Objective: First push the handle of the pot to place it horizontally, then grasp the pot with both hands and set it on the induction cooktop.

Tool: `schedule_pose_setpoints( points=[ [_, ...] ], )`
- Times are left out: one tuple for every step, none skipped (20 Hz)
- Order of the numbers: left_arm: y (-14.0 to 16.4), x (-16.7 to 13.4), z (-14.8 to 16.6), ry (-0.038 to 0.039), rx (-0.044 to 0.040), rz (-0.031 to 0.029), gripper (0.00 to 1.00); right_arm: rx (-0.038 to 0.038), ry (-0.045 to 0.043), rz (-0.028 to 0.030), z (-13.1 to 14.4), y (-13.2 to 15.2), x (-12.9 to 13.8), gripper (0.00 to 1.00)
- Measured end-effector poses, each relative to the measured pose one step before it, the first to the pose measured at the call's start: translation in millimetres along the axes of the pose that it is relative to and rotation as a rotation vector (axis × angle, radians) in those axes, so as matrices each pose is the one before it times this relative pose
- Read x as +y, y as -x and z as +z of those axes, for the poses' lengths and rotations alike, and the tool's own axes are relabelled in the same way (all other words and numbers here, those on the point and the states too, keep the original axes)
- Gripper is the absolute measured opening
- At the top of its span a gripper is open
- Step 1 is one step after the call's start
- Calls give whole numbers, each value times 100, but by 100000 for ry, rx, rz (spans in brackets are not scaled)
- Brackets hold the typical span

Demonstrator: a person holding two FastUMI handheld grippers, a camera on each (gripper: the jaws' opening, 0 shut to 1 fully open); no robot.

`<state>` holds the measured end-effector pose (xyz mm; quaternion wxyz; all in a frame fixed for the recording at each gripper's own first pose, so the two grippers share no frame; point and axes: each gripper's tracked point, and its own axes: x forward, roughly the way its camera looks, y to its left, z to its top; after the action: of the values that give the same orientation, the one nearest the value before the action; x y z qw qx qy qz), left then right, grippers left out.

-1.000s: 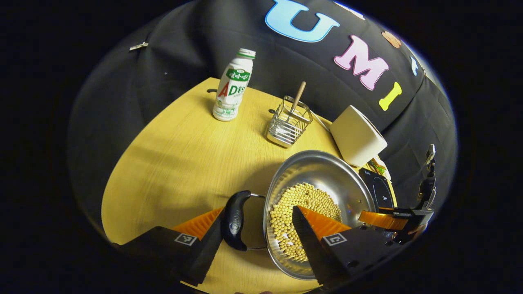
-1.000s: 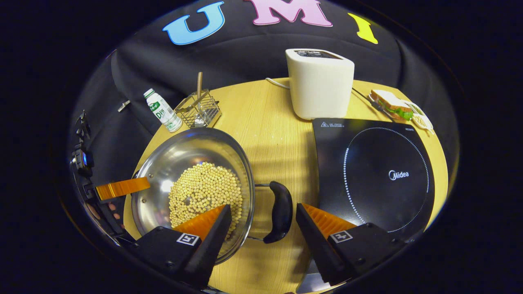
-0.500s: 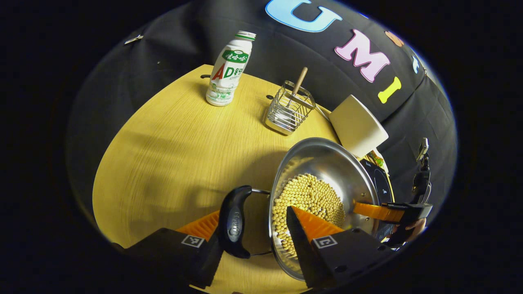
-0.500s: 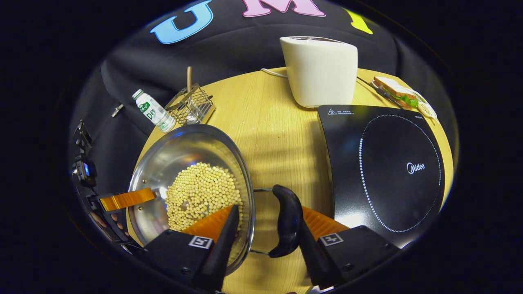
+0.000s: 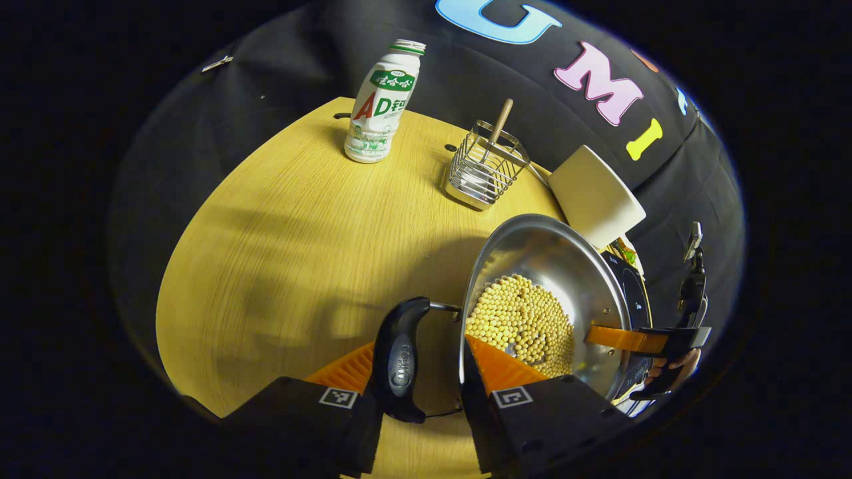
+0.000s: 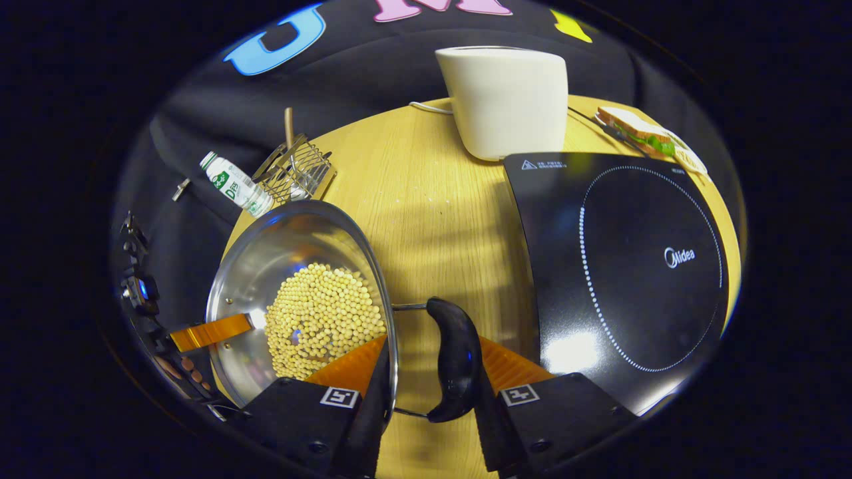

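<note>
Since a second ago both pairs of tongs have narrowed from wide apart to a grip around the pot's two black handles, and each camera has drawn closer to the rim. In the left gripper view, the left tongs (image 5: 416,372) straddle the left handle (image 5: 401,356): one finger lies outside the handle and the other sits inside the pot (image 5: 546,266), over the rim, beside the yellow beans (image 5: 522,319). Both fingers look pressed against the handle and rim, so the grip appears clamped. In the right gripper view, the right tongs (image 6: 432,372) do the same on the right handle (image 6: 454,356), with one finger inside the bowl and the other outside the handle, closed onto it.

Each gripper reaches in low and almost level from its own side of the pot, pointing toward the other. The far gripper shows across the bowl in each view, with fingertips of the holding hand (image 5: 672,366) under it in the left gripper view.

The steel pot sits on the yellow table (image 6: 432,199), left of the black induction cooktop (image 6: 619,266) and apart from it; whether its base touches the table I cannot tell. Behind stand a white toaster (image 6: 506,100), a wire basket (image 5: 486,166) with a wooden stick, a milk bottle (image 5: 381,100) and a sandwich (image 6: 639,130).
</note>
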<state>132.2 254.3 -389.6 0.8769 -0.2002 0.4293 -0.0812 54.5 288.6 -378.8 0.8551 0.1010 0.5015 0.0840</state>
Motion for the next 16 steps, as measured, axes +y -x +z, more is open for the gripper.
schedule_pose_setpoints(
  points=[
    [12, -3, 70, 580, -532, -400, 58, 788, -1000, 1276, -156, 54, 126, 65],
    [14, -2, 9, 9, -12, 132, 57, -411, -894, -184, 52, -47, 20, 59],
    [13, -21, -112, -408, 364, 519, 56, 519, 830, -526, -187, -18, -207, 57],
    [-88, 23, -123, -502, 415, 504, 55, -7, 568, -395, 235, 66, 64, 54],
    [109, 18, -39, -291, 281, 531, 55, -120, 832, -70, -150, 135, 91, 54],
    [129, -64, 71, 23, -226, 138, 55, -355, 509, 67, 15, 140, 65, 54],
    [194, -130, -32, 404, -192, 132, 54, -615, 386, 258, 59, 209, 21, 54],
    [476, -174, 37, 149, -482, 153, 54, -640, 628, 305, 117, 333, 38, 54],
    [472, -289, -64, -268, -448, 263, 53, -433, 566, 258, 38, 554, -19, 54],
    [468, -197, 64, -368, -452, 77, 53, -1084, 323, 282, 347, 558, -20, 54],
    [514, -419, 206, -434, -903, 39, 53, -794, 460, 312, 273, 570, -43, 54],
    [445, -523, 45, -650, -628, 39, 53, -733, 231, 144, 304, 648, -207, 54],
    [444, -644, 195, -372, -313, -59, 54, -652, -279, -143, 302, 688, -260, 54],
    [303, -850, 134, -153, -336, -277, 54, -839, -262, -116, 269, 838, -361, 54],
    [297, -996, 105, -198, -86, -387, 54, -861, -125, -141, 222, 851, -569, 54],
    [246, -1022, -133, -236, -150, -539, 54, -910, -276, -318, 221, 965, -741, 54]
  ],
)
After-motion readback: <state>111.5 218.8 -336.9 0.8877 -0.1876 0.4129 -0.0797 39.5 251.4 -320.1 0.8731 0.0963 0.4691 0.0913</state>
